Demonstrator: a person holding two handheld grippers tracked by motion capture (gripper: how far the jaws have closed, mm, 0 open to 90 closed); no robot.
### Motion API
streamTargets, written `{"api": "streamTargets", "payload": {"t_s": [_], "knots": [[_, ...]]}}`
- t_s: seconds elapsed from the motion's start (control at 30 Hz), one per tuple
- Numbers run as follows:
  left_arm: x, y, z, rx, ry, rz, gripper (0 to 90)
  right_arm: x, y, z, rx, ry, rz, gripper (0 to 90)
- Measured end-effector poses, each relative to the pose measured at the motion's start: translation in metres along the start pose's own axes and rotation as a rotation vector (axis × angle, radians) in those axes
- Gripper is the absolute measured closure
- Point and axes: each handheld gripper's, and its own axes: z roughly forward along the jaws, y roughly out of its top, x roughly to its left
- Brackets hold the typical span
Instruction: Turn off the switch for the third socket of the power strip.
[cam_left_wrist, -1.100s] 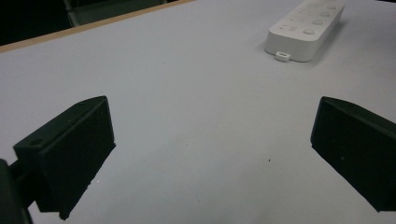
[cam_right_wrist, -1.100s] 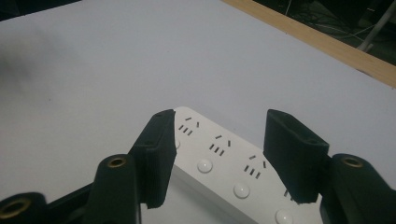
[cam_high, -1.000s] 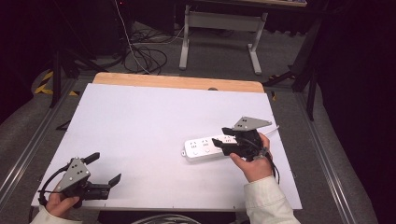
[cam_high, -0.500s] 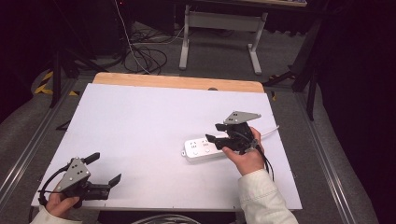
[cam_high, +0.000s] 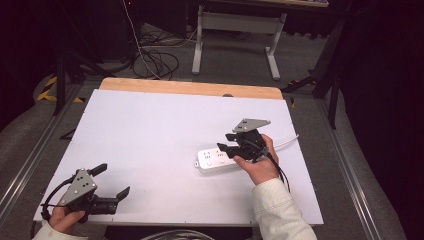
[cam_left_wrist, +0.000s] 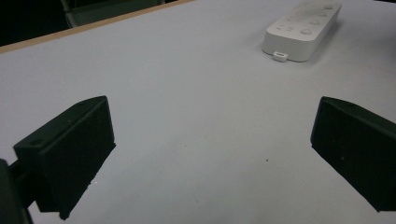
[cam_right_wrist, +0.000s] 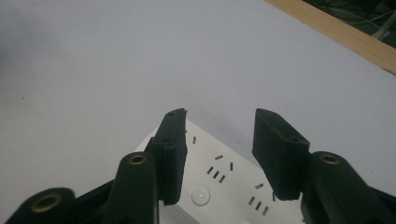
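The flat white plastic power strip (cam_high: 216, 159) lies right of the white table's (cam_high: 150, 135) centre, long axis running 8 to 2 o'clock, directly under the right gripper (cam_high: 231, 142), whose parted, empty jaws straddle it, while the left gripper (cam_high: 111, 181), spread wide and empty, sits well apart at 8 o'clock.

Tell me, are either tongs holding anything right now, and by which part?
Nothing is held. The right tongs hang open over the white power strip; the left tongs are open over bare table.

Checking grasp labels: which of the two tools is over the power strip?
The right tool, jaws apart above the white power strip. The left tool sits open near the table's front-left corner, far from it.
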Motion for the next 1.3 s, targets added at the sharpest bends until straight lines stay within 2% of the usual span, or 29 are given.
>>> {"api": "streamTargets", "payload": {"t_s": [0.2,0.27,0.53,0.97,1.3], "knots": [[0.0,0.0,0.0,0.0,-0.001,0.0,0.2,0.002,0.0,0.006,0.048,0.018,-0.014,63.1],[0.0,0.0,0.0,-0.001,0.0,0.002,0.2,0.002,0.0,0.008,0.07,0.045,-0.011,70.4],[0.0,0.0,0.0,0.0,0.001,0.002,0.2,0.005,-0.001,0.022,0.193,0.061,-0.043,89.2],[0.0,0.0,0.001,0.001,0.001,-0.003,0.2,0.006,-0.008,0.041,0.33,0.061,-0.065,90.0],[0.0,0.0,0.001,0.004,0.002,0.001,0.2,0.007,-0.01,0.048,0.377,0.04,-0.081,90.0]]}}
